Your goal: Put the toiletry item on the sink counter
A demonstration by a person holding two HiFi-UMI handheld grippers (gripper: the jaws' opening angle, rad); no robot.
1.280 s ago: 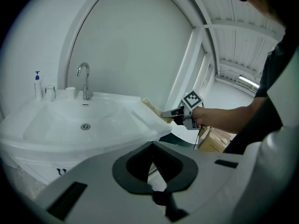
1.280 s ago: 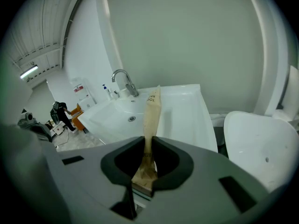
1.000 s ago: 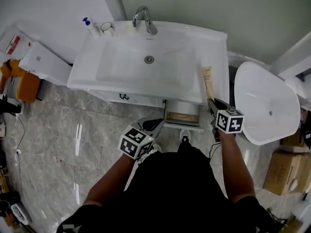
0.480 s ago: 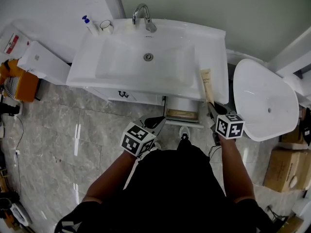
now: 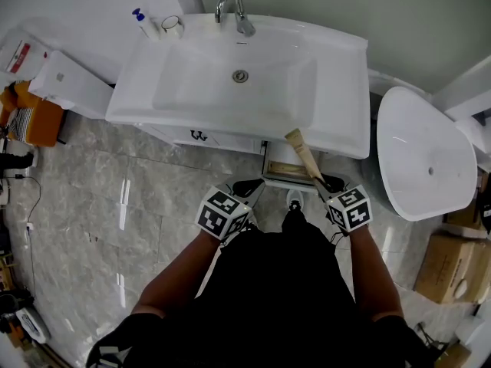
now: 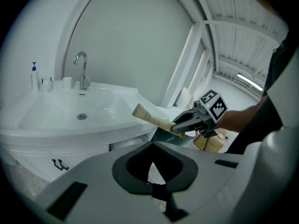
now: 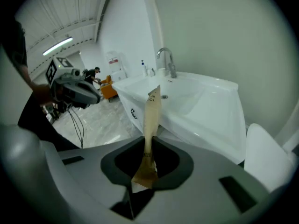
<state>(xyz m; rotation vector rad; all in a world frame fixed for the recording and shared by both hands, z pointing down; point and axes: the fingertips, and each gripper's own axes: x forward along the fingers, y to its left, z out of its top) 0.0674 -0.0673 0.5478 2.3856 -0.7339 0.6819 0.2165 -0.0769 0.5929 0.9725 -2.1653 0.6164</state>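
A beige toiletry tube (image 5: pixel 302 152) is clamped at its crimped end in my right gripper (image 5: pixel 319 181), which is shut on it. The tube slants up and to the left, and its cap end overlaps the front edge of the white sink counter (image 5: pixel 345 90). In the right gripper view the tube (image 7: pixel 150 125) rises straight out from between the jaws of that gripper (image 7: pixel 145 174). The left gripper view shows the tube (image 6: pixel 149 117) from the side, held in the air by the right gripper (image 6: pixel 187 122). My left gripper (image 5: pixel 247 188) hangs below the counter's front with its jaws together and nothing in them.
A faucet (image 5: pixel 234 10) stands at the back of the basin, with a pump bottle (image 5: pixel 144 21) and a cup (image 5: pixel 173 25) at the back left corner. A drawer (image 5: pixel 288 171) is open under the counter. A white oval fixture (image 5: pixel 426 156) and a cardboard box (image 5: pixel 445 271) are at the right.
My right gripper has moved left with the tube, from beside the counter's right end to its front edge. The tube now leans to the left. The left gripper has hardly moved.
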